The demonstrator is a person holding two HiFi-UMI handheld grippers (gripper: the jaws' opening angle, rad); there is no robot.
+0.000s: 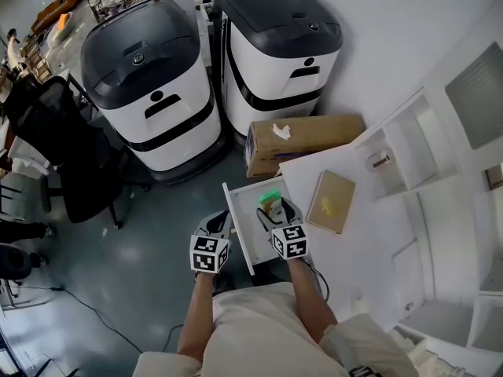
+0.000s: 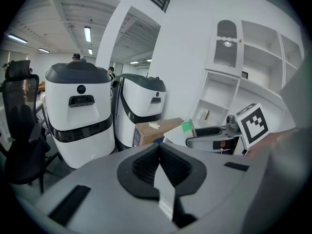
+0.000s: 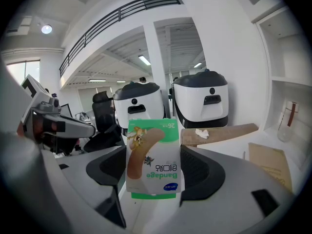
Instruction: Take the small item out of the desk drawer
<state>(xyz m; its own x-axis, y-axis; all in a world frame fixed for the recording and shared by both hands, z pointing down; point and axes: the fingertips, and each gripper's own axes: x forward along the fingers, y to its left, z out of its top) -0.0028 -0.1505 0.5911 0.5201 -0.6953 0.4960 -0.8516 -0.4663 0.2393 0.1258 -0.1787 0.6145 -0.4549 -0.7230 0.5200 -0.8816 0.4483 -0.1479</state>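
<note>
**Bandage box gripped over the open desk drawer**

In the head view we see the right gripper (image 1: 277,210) clamped on a green-and-white bandage box (image 1: 271,199), held between its fingers over the open drawer (image 1: 240,228) of the white desk (image 1: 346,269). The right forearm reaches straight ahead, and the left gripper (image 1: 218,221) is level beside it, just left of the drawer. In the left gripper view we find its fingers pressed together on nothing. In the right gripper view the box fills the gap between both pads, its top edge past the fingertips and its print upside down.
</note>
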